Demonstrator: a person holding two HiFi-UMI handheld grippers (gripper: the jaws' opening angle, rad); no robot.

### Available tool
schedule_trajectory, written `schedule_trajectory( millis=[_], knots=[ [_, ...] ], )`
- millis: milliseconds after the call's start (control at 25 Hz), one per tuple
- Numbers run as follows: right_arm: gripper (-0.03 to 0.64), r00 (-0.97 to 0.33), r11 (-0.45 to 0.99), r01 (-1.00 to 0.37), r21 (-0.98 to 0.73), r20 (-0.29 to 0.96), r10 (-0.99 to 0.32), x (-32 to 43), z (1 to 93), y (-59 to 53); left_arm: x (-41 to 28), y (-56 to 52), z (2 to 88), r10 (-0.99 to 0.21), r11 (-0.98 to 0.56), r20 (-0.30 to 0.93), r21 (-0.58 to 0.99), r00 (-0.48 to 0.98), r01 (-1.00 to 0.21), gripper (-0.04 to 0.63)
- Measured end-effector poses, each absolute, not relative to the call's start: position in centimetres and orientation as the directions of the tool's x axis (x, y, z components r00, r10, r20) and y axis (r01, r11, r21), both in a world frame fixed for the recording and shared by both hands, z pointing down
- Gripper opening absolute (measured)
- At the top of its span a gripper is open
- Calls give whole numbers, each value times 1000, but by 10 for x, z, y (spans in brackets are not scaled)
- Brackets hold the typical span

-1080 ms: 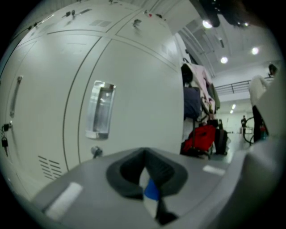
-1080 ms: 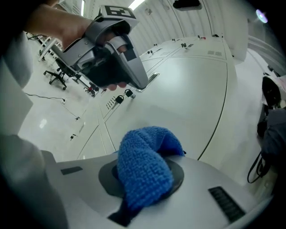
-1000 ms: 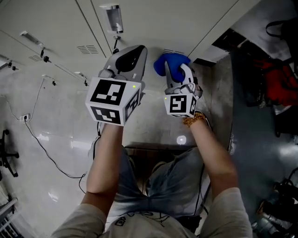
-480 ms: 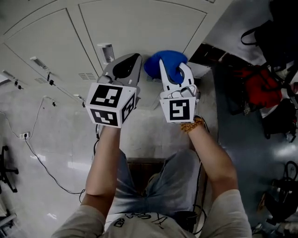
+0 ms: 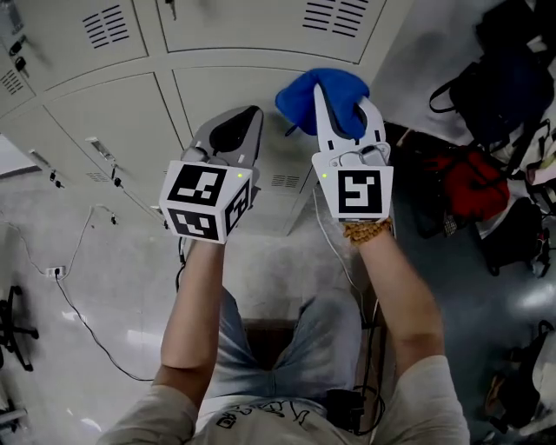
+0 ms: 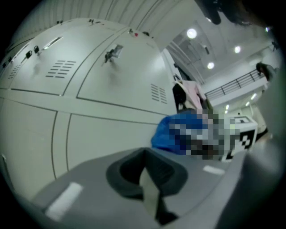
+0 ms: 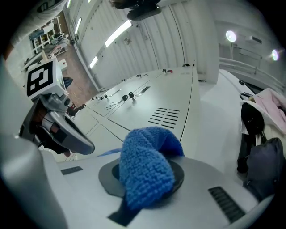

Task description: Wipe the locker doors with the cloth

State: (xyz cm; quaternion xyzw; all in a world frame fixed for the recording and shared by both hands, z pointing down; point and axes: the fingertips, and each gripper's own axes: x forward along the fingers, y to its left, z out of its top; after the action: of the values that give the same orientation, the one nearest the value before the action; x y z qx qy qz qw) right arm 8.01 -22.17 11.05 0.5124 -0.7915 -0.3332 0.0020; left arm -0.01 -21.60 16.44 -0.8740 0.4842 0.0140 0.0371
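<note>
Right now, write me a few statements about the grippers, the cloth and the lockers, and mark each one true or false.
1. The right gripper is shut on the blue cloth. True.
2. The left gripper holds a second cloth. False: its jaws are together with nothing between them.
3. The locker doors have vent slots. True.
4. The floor on the person's right is bare. False: bags lie there, beside the lockers.
</note>
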Motion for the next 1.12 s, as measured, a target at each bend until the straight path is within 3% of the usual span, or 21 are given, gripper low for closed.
schedule_trajectory(
  millis=[280,680,1120],
  knots=[
    [32,-469,249,-817,520,-348,-812,73,114,-221,-12,-209,170,-858,-509,-42,-65,512,-858,3],
    [32,-538,371,-776,511,-228,-811,22,202,-227,-50,-208,227,-890,-456,25,-24,456,-890,3],
    [32,-569,554,-822,132,-223,-791,37,194,-174,-47,-180,231,-882,-472,16,-62,472,-879,3]
  ],
)
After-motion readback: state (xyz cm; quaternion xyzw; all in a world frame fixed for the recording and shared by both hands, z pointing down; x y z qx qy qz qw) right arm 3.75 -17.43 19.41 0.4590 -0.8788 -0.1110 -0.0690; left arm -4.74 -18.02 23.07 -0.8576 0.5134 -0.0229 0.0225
